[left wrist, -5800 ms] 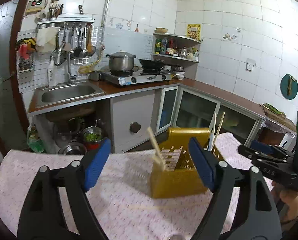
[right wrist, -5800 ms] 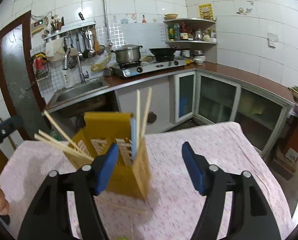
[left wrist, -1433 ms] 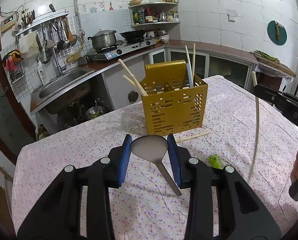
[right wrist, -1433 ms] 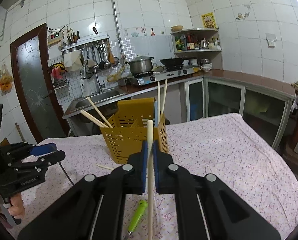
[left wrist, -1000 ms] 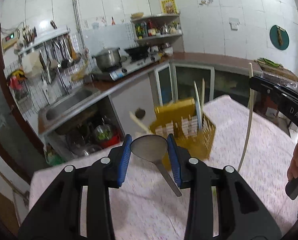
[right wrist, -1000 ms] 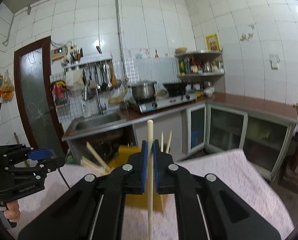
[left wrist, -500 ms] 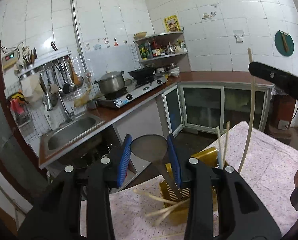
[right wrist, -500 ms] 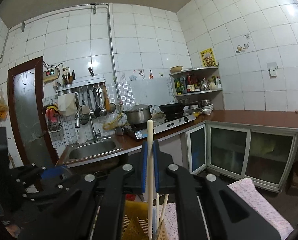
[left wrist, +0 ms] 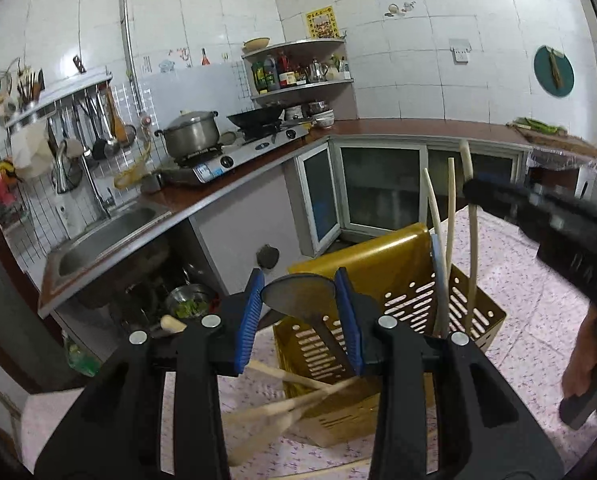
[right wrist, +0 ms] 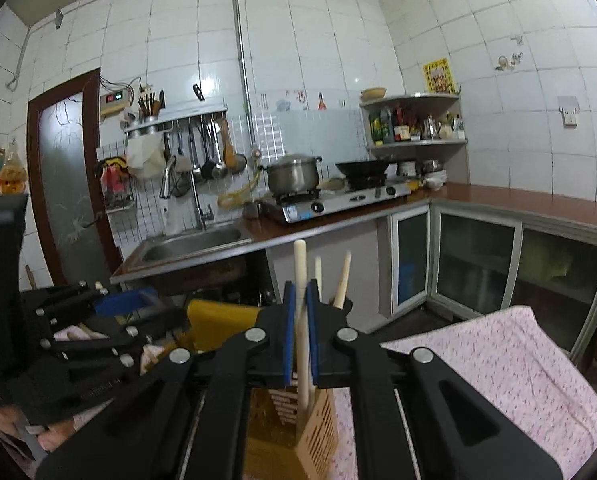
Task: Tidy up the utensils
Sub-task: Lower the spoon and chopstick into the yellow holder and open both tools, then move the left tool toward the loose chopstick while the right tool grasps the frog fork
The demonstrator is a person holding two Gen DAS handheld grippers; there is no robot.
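My left gripper [left wrist: 298, 300] is shut on a metal spoon [left wrist: 298, 294], bowl up, its handle hanging down over the left part of the yellow slotted utensil holder [left wrist: 402, 320]. My right gripper [right wrist: 300, 320] is shut on a pale chopstick [right wrist: 301, 340], held upright with its lower end inside the holder [right wrist: 286, 420]. In the left wrist view the right gripper [left wrist: 474, 196] holds that chopstick [left wrist: 473, 264] in the holder's right compartment beside two other sticks. Several chopsticks [left wrist: 274, 404] lean out of the holder's left side.
The holder stands on a table with a pink flowered cloth [left wrist: 538, 288]. A loose chopstick [left wrist: 330, 470] lies on the cloth in front. Behind are a sink [left wrist: 106, 236], stove with pot [left wrist: 190, 136] and glass-door cabinets [left wrist: 382, 184].
Both grippers moved down and in over the holder. The chopstick's lower end has gone into the right compartment, and the spoon handle now hangs over the left one.
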